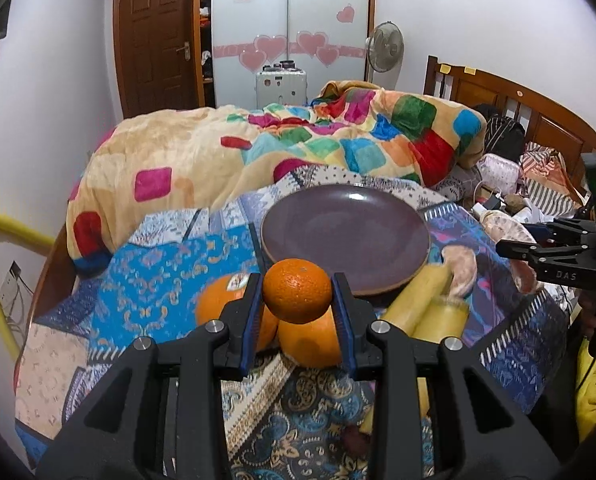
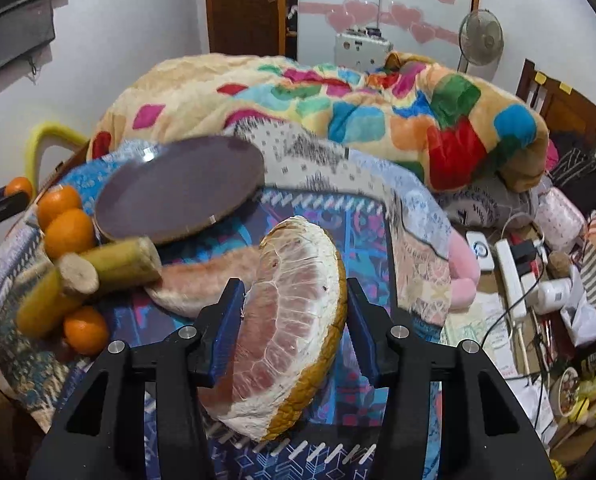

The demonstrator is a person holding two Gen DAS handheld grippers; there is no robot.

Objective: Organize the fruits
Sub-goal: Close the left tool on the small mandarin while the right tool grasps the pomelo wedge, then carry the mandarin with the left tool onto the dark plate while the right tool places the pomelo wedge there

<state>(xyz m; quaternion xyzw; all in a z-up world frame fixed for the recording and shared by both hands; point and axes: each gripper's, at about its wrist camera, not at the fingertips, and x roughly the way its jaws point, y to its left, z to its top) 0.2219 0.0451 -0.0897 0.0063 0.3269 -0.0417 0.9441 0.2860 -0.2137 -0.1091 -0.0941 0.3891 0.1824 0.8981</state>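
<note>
The fingers of your left gripper are clamped on an orange, lifted above two more oranges just short of the empty plate; the fingers of your right gripper grip a pomelo wedge over the bed. The plate sits on soft bedding and may tip under an off-centre load. Only the right view shows the second pomelo piece whole and the fourth orange.
</note>
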